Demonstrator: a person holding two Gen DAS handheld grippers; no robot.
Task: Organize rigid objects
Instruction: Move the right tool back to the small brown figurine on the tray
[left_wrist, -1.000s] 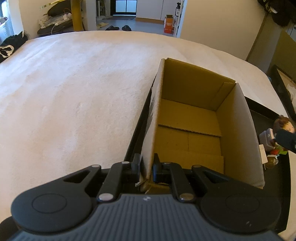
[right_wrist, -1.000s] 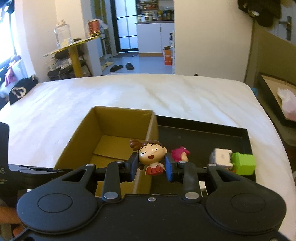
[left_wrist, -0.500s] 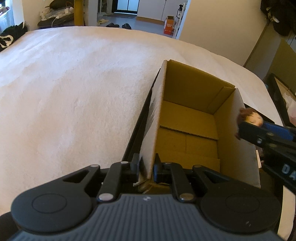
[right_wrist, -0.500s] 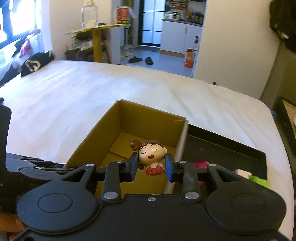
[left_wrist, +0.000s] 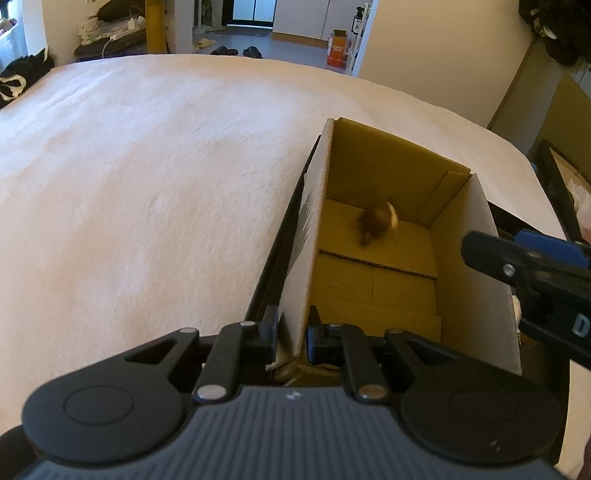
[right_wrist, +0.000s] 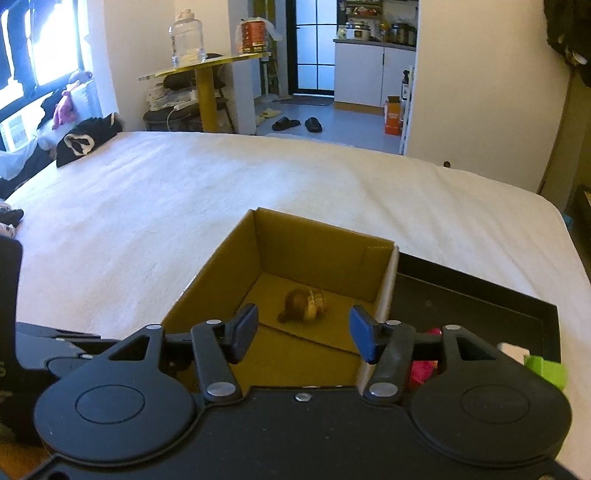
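Left gripper (left_wrist: 291, 334) clamped on cardboard box (left_wrist: 476, 295) near wall. Right gripper (right_wrist: 303, 332) jaws just opened, nothing between them; figurine (right_wrist: 304, 304) blurred on the box floor. No legible writing.

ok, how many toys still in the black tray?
3 visible: a pink toy, a white block and a green block, all at the tray's near end. The right gripper may hide more.

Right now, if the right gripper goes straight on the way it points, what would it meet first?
Probably the floor of the cardboard box, near the figurine lying there. The right gripper stands open and empty; depth is unclear.
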